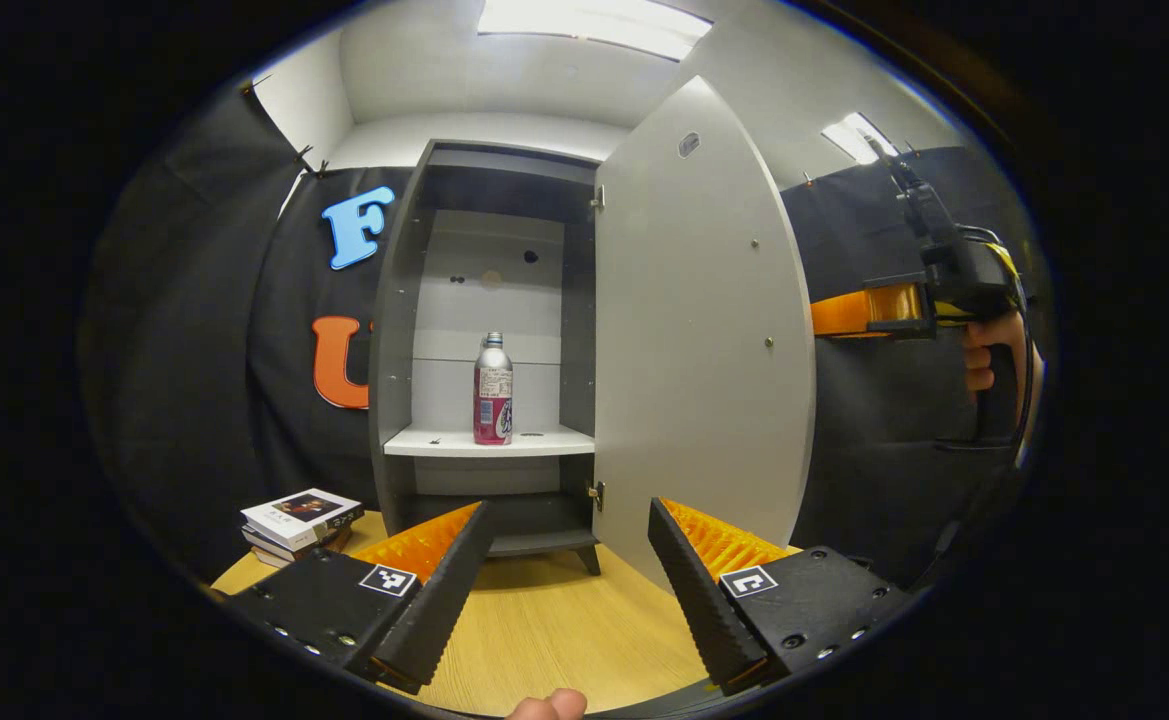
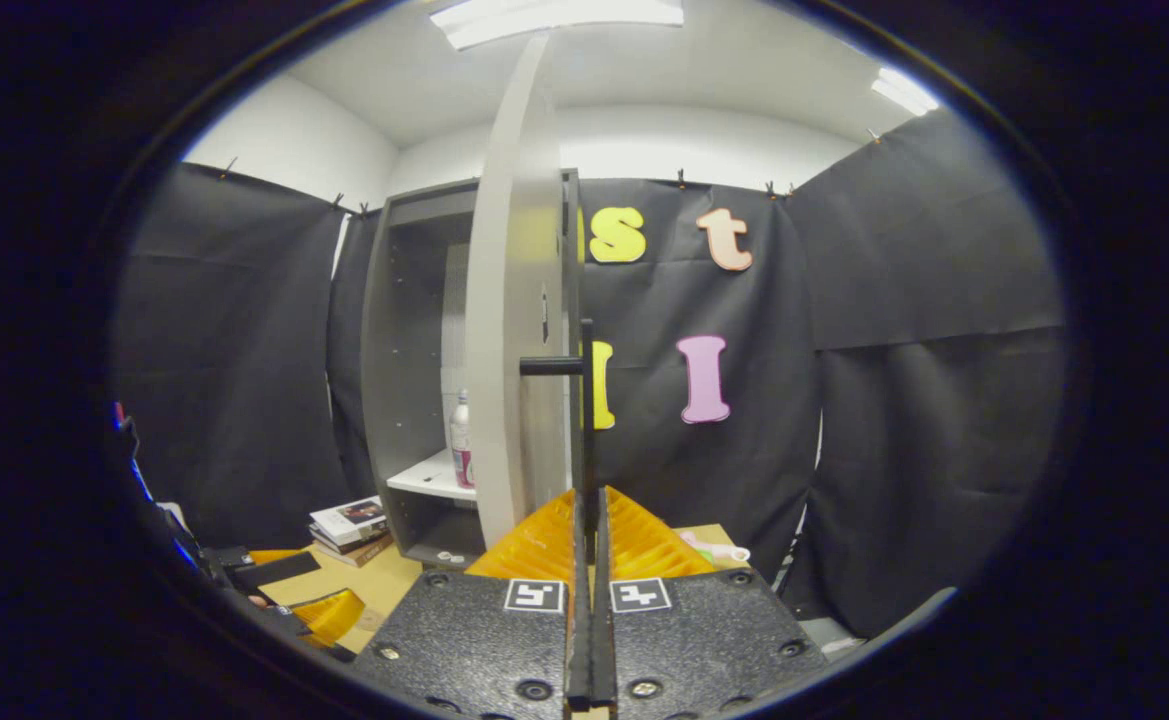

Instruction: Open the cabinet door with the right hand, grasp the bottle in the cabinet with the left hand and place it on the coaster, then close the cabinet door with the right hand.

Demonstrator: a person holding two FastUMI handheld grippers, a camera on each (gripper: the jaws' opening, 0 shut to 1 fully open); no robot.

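**Door swung open, bottle standing on the shelf**

In my left gripper view the cabinet point(image 1: 484, 350) stands at the far side of the wooden table point(image 1: 544, 620), and its grey door point(image 1: 699, 330) is swung wide open toward the right. The bottle point(image 1: 492, 390) stands upright on the white shelf point(image 1: 489, 441) inside, near the shelf's front edge and roughly in the middle of the opening. My left gripper point(image 1: 569, 580) hangs over the table in front of the cabinet with its fingers spread wide and nothing between them; it is well apart from the bottle. A stack of books point(image 1: 299, 522) lies on the table to the left of the cabinet. At the far right of this view I see the right gripper point(image 1: 869, 310), held by a hand point(image 1: 994, 350) behind the door's outer edge.

In my right gripper view I look along the door's edge point(image 2: 514, 330). The right gripper point(image 2: 589, 530) has its fingers pressed together on the thin black door handle point(image 2: 584, 400), which runs up between them. Past the door, the bottle point(image 2: 460, 440) shows on the shelf point(image 2: 424, 475), and the books point(image 2: 349, 525) lie low at the left. I cannot make out a coaster for certain.
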